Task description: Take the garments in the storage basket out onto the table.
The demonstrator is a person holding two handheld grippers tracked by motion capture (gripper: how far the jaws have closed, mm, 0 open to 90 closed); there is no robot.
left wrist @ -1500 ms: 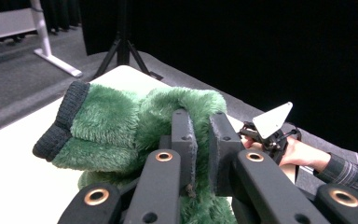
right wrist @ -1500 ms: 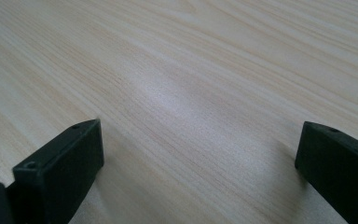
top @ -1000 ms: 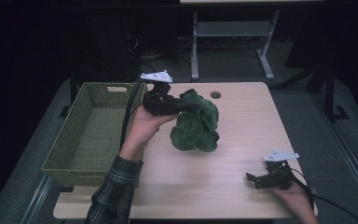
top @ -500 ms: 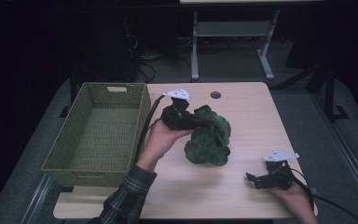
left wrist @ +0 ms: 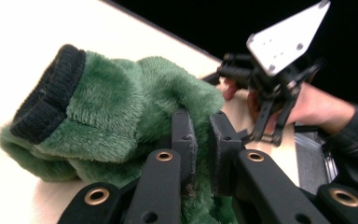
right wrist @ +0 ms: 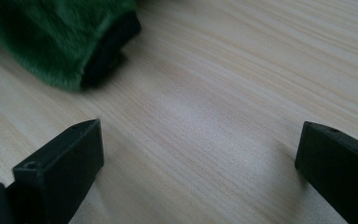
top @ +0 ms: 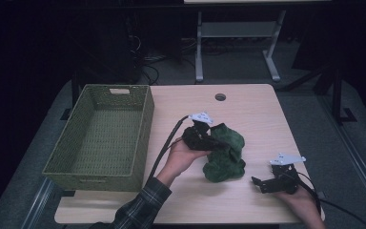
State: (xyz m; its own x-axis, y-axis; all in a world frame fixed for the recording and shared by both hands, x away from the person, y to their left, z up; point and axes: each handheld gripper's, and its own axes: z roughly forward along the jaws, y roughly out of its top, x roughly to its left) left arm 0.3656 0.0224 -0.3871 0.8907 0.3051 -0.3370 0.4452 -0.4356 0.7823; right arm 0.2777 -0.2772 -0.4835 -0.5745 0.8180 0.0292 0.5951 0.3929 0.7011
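Note:
A green fleece garment [top: 226,155] with black ribbed cuffs lies bunched on the wooden table [top: 248,107], right of centre. My left gripper [top: 208,138] is shut on a fold at the garment's left side. In the left gripper view the jaws [left wrist: 203,128] pinch green pile [left wrist: 121,112] between them, and one black cuff [left wrist: 46,100] shows at the left. My right gripper [top: 259,183] rests low near the table's front right corner, open and apart from the garment. Its jaws [right wrist: 200,163] stand wide over bare wood, with the garment's cuff end [right wrist: 51,42] beyond them.
A green woven basket [top: 145,129] with nothing in it stands at the table's left side. A round cable hole [top: 220,97] sits near the far edge. Behind the table a metal stand [top: 238,33] rises from the dark floor. The left gripper's cable [top: 164,148] trails past the basket.
My left gripper has carried the garment down and to the right, away from the basket toward the table's middle, where it now rests on the wood. The right gripper has not moved.

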